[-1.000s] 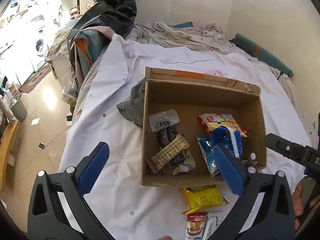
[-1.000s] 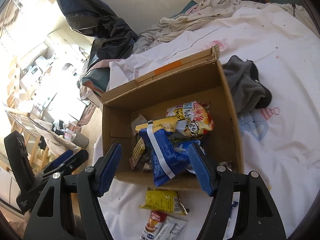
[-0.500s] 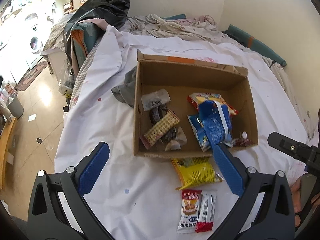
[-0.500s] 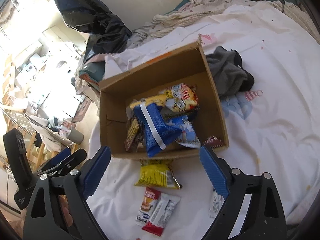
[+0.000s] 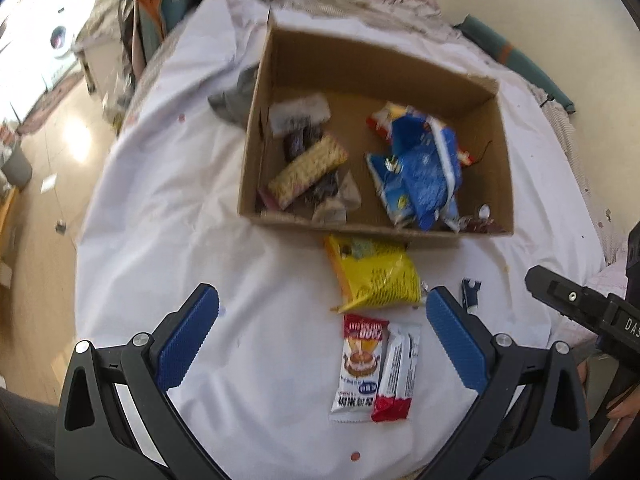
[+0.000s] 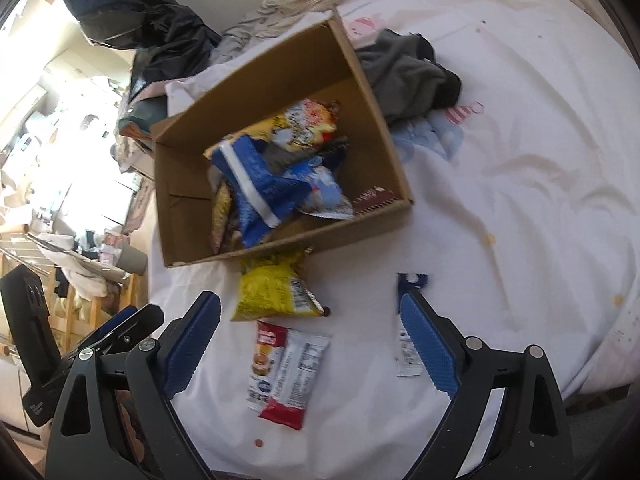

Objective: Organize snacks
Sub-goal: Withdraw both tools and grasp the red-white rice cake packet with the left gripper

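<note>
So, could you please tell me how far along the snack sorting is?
Several packets, a blue bag among them, already lie in the cardboard box. Both grippers are open and hold nothing. Still on the sheet: a yellow bag, two small bars and a small packet.

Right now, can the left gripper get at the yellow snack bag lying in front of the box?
Probably yes. The left gripper has its jaws wide open with nothing in them, and the yellow snack bag lies uncovered on the white sheet just ahead, outside the cardboard box.
</note>
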Tool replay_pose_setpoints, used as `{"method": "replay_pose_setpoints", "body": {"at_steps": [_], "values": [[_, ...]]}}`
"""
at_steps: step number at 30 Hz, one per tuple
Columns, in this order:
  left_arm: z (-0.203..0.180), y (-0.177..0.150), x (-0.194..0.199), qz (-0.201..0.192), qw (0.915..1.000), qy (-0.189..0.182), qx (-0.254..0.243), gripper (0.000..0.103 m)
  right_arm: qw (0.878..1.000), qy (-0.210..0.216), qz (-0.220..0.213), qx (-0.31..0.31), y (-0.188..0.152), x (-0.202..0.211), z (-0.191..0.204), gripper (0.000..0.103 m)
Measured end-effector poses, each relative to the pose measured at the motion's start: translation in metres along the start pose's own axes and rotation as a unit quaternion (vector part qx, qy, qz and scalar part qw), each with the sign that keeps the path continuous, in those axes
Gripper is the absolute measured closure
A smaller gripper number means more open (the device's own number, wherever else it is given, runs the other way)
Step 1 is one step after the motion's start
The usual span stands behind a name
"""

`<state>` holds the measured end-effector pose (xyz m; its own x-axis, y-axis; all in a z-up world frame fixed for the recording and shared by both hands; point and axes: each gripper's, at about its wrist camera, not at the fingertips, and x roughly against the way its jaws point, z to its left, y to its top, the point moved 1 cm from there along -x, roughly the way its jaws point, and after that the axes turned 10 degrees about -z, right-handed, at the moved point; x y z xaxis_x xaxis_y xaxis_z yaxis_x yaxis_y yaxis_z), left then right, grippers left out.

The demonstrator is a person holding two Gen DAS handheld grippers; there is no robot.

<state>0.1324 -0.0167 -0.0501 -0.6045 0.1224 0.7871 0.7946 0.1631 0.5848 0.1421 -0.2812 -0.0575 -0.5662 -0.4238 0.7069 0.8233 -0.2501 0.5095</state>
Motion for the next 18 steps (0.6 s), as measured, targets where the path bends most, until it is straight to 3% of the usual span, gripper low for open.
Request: {"method": "replay_pose_setpoints", "body": {"at_steps": [6, 10, 15, 17, 18], "values": [[-0.014, -0.025, -0.037, 0.069, 0.9973, 0.008, -0.026, 0.003, 1.0, -0.018, 0.008, -0.02, 0.0, -0.001, -0.02, 0.009], [-0.025, -0.045, -0.067, 0.128, 0.991, -0.001, -0.037, 0.034, 0.999, -0.019, 0.002, -0.041, 0.003, 0.004, -0.032, 0.009], [-0.039, -0.061, -0.082, 0.158, 0.9853, -0.009, -0.063, 0.037, 0.998, -0.02, 0.004, -0.06, 0.005, 0.003, -0.039, 0.009], [-0.04, -0.065, -0.083, 0.16, 0.9845, -0.003, -0.073, 0.059, 0.998, -0.02, 0.005, -0.061, 0.006, 0.002, -0.039, 0.009], [-0.041, -0.067, -0.084, 0.165, 0.9832, 0.003, -0.079, 0.075, 0.998, -0.019, 0.007, -0.062, 0.006, 0.0, -0.039, 0.009]]}}
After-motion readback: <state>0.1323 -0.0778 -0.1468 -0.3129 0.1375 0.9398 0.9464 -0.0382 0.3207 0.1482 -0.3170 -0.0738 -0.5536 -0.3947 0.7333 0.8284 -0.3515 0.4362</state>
